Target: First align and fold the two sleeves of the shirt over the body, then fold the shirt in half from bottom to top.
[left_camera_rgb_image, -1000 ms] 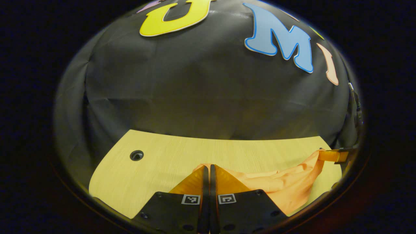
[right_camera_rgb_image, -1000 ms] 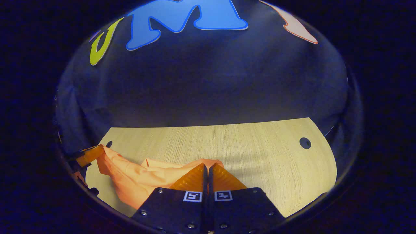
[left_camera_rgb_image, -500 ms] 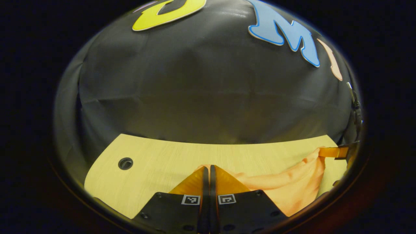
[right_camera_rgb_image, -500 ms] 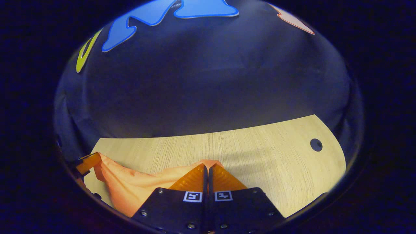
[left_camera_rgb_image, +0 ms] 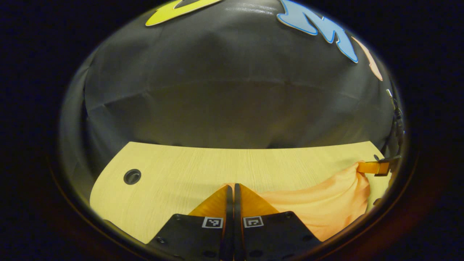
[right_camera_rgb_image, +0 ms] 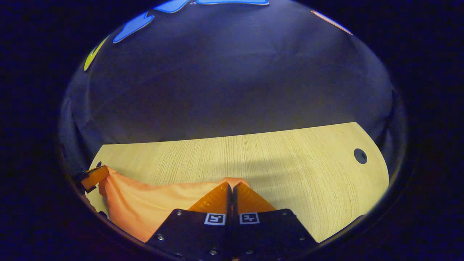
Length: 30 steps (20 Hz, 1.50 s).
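An orange shirt (left_camera_rgb_image: 322,210) hangs stretched between my two grippers above the light wooden table (left_camera_rgb_image: 188,170). In the left gripper view, my left gripper (left_camera_rgb_image: 230,185) is shut on one corner of the shirt, and the cloth runs right to the right gripper (left_camera_rgb_image: 375,167), which pinches the other corner at the edge. In the right gripper view, my right gripper (right_camera_rgb_image: 230,183) is shut on the shirt (right_camera_rgb_image: 145,206), whose top edge sags toward the left gripper (right_camera_rgb_image: 93,175) at the far left. The shirt's lower part is hidden below both views.
The table (right_camera_rgb_image: 290,163) has a round cable hole (left_camera_rgb_image: 132,176) near its left end and another cable hole (right_camera_rgb_image: 360,156) near its right end. The black cloth wall stands right behind the table's far edge.
The grippers have drawn apart, so the shirt's top edge is now tauter and smoother. Both views have tipped downward a little; more table shows and the far edge sits higher.
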Each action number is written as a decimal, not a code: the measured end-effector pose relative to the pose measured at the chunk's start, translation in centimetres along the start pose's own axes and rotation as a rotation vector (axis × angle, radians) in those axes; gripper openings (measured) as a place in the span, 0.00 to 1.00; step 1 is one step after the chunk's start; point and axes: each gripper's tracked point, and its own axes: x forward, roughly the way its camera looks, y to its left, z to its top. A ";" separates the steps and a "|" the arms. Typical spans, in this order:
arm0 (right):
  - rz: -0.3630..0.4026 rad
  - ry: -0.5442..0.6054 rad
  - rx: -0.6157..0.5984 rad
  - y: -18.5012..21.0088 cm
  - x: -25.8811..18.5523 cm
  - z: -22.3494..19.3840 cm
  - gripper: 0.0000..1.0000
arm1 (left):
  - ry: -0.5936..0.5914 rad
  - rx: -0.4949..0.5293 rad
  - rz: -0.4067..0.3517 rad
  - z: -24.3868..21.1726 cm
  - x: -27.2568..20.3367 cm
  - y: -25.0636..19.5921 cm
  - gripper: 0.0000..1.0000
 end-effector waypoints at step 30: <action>0.079 -0.139 -0.069 4.5 -29.8 -0.5 0.57 | -0.163 0.003 -0.032 8.9 -30.8 -5.6 0.89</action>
